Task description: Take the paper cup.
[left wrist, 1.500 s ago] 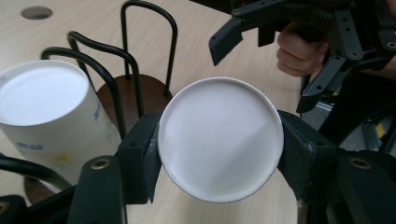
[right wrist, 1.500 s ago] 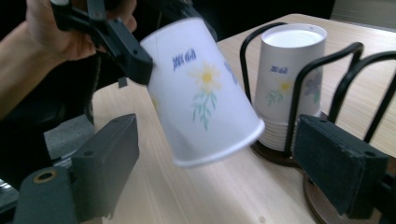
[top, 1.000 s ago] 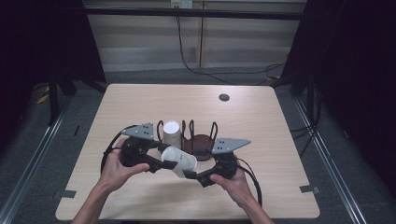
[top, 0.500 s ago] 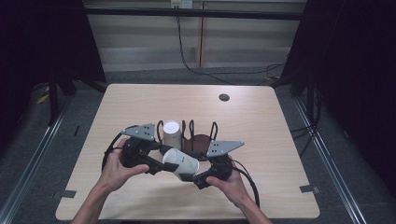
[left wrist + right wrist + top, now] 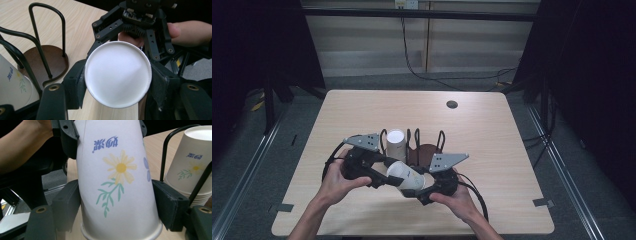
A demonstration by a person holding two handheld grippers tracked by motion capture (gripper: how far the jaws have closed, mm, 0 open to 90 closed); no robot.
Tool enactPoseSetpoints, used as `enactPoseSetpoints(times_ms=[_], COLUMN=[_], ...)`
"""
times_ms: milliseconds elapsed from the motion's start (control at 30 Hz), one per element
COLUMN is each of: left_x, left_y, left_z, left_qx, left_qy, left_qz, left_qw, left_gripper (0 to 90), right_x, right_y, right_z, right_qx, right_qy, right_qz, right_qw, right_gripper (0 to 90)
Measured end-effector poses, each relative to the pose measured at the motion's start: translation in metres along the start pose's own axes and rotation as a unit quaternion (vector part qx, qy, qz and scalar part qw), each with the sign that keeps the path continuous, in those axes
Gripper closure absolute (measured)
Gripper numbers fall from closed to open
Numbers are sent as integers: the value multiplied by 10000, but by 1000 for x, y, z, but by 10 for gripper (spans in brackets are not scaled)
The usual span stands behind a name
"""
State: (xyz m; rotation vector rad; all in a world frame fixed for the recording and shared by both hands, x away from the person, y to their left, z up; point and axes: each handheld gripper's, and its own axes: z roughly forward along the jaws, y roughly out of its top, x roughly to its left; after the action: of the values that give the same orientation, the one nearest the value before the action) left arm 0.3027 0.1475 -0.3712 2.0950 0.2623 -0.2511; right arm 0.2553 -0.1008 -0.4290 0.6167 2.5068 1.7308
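A: What grips the white flower-printed paper cup [image 5: 406, 176] near the worktop's front edge?
B: Left gripper [image 5: 117, 87] clamps its base; right gripper [image 5: 117, 207] has just been closing, pads at its sides.
A: Elsewhere?
B: Right gripper view shows stacked cups [image 5: 192, 170] in the black wire rack [image 5: 172, 152].

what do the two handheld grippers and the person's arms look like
Both the left gripper and the right gripper are black, bolted frames with flat dark jaw pads, each topped by a grey three-cornered plate and trailing a looping black cable. The forearms are bare, no sleeves.
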Motion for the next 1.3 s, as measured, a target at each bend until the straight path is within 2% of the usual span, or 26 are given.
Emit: enactPoseSetpoints(times_ms=[100, 533, 600, 800, 933, 1000, 1033, 1200, 1300], left_x=[0, 0, 1, 2, 0, 0, -1, -1, -3], left_y=[0, -2, -2, -2, -3, -3, -3, -5, -8], left_z=[0, 2, 0, -2, -2, -2, -2, -6, -5], left_qx=[-22, -32, -70, -94, -86, -40, -82, 29, 193], left_qy=[-61, 6, 112, 185, 123, 202, 199, 306, 494], left_qz=[-3, 30, 52, 29, 42, 113, 71, 180, 291], left_qw=[10000, 10000, 9999, 9998, 9999, 9997, 9997, 9994, 9982], left_gripper=[376, 357, 299, 187, 188, 219, 221, 197, 193], right_x=[1, 1, 0, -3, -6, -7, -8, -8, -10], right_y=[1, 0, 0, 0, 0, 0, 0, 1, 1], right_z=[-2, -1, -2, -7, -12, -14, -15, -16, -17], right_qx=[41, 88, 92, 108, 142, 167, 187, 289, 346], right_qy=[14, 49, 24, -62, -166, -193, -206, -263, -258], right_qz=[-26, 39, 42, 111, 131, 150, 158, 165, 196], right_qw=[10000, 9999, 9999, 9999, 9997, 9996, 9995, 9991, 9989], right_gripper=[292, 317, 318, 320, 322, 322, 322, 324, 327])
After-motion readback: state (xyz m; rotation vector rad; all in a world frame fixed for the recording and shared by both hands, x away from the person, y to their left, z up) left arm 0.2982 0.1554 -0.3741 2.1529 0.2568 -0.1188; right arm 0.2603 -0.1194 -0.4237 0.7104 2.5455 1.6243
